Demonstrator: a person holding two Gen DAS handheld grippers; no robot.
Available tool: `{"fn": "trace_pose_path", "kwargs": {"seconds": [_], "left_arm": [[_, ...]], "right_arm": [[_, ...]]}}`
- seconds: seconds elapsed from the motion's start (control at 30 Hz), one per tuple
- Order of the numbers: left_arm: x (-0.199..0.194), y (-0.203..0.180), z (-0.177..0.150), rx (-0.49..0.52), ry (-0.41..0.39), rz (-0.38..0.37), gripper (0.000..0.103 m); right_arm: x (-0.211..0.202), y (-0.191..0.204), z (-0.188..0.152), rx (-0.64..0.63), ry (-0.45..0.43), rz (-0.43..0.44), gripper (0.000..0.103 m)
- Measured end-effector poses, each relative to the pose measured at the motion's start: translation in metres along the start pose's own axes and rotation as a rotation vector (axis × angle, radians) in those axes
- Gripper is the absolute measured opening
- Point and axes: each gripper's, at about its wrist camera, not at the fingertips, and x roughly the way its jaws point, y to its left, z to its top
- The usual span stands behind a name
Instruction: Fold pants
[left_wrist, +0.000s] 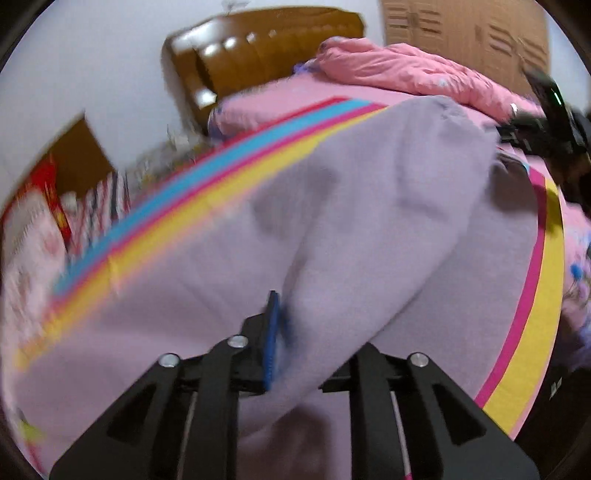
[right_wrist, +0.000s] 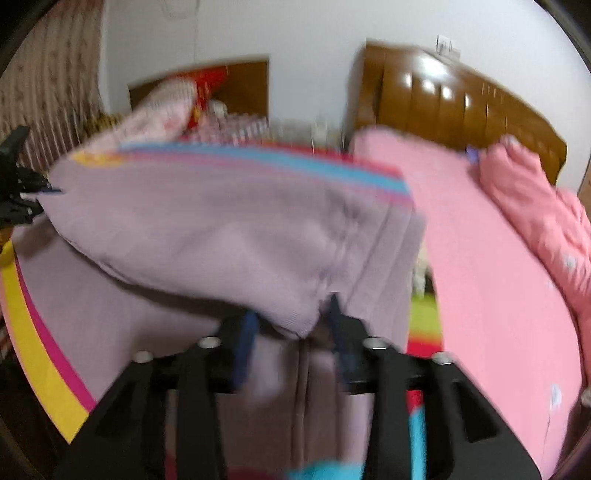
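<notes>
Lilac pants (left_wrist: 351, 206) lie across a rainbow-striped mat (left_wrist: 532, 332) on the bed, one layer lifted and folded over the other. My left gripper (left_wrist: 314, 321) is shut on a thick fold of the pants. Its blue-padded left finger (left_wrist: 271, 332) shows, while cloth covers the other finger. In the right wrist view, the pants (right_wrist: 221, 236) hang as a raised flap. A ribbed hem corner dangles between the spread fingers of my right gripper (right_wrist: 293, 317), and the pads do not press it. The left gripper (right_wrist: 22, 199) holds the flap's far left edge.
A pink sheet (right_wrist: 487, 266) and a bunched pink quilt (right_wrist: 554, 221) cover the bed's right side below a brown wooden headboard (right_wrist: 461, 96). The other gripper (left_wrist: 546, 122) shows at the upper right of the left wrist view. Cardboard (left_wrist: 465, 26) leans on the wall.
</notes>
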Motion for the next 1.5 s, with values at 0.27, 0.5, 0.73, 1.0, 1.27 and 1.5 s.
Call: {"fn": "trace_pose_path", "kwargs": {"seconds": [0.27, 0.5, 0.73, 1.0, 1.27, 1.5], "left_arm": [[-0.041, 0.005, -0.043, -0.387, -0.163, -0.008, 0.098], [-0.032, 0.037, -0.081, -0.728, -0.099, -0.125, 0.1], [-0.038, 0.037, -0.096, -0.79, -0.167, -0.144, 0.101], [-0.031, 0.061, -0.095, -0.972, -0.204, -0.348, 0.099], [0.002, 0.066, -0.062, -1.09, -0.198, -0.426, 0.077], [0.006, 0.106, -0.05, -1.173, -0.295, -0.399, 0.006]], "right_arm": [[-0.042, 0.006, -0.033, 0.357, -0.09, 0.046, 0.061], [-0.013, 0.014, -0.028, 0.632, -0.086, 0.184, 0.058], [0.006, 0.019, -0.005, 0.748, -0.085, 0.164, 0.016], [-0.031, 0.006, 0.037, 0.808, -0.295, 0.28, 0.01], [-0.043, -0.004, 0.088, 0.776, -0.332, 0.327, 0.01], [-0.029, -0.007, 0.067, 0.676, -0.243, 0.227, 0.01]]}}
